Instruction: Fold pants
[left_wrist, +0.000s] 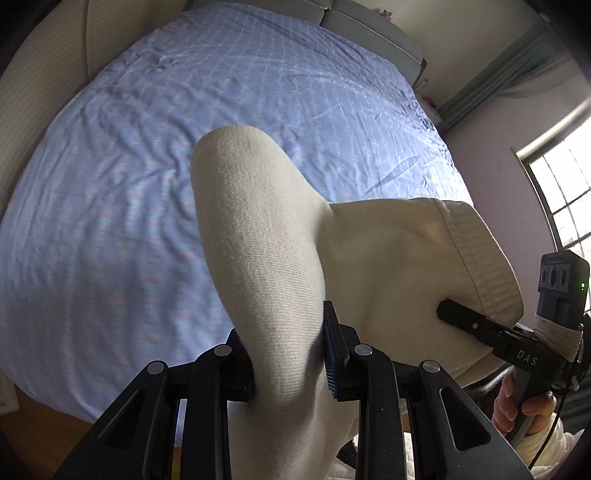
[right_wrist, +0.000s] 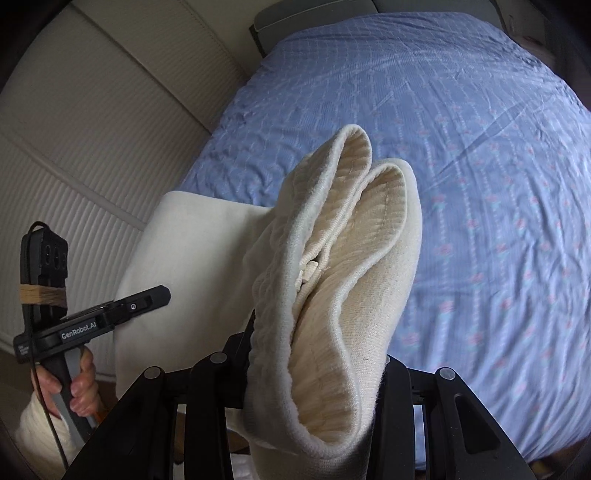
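Cream pants (left_wrist: 258, 236) soft, light, droopy; lifted above near edge of bed (left_wrist: 110, 184). Left tool (left_wrist: 290, 363) clenched on leg fabric, right tool (right_wrist: 314, 373) on waistband. Best hold: waistband, hems.

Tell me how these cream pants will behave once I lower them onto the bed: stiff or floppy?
Probably floppy: the pants bend and hang over the left gripper. The thick ribbed waistband in the right gripper looks bulky, so it may spring open. The wrinkled bed sheet will likely drag against them.
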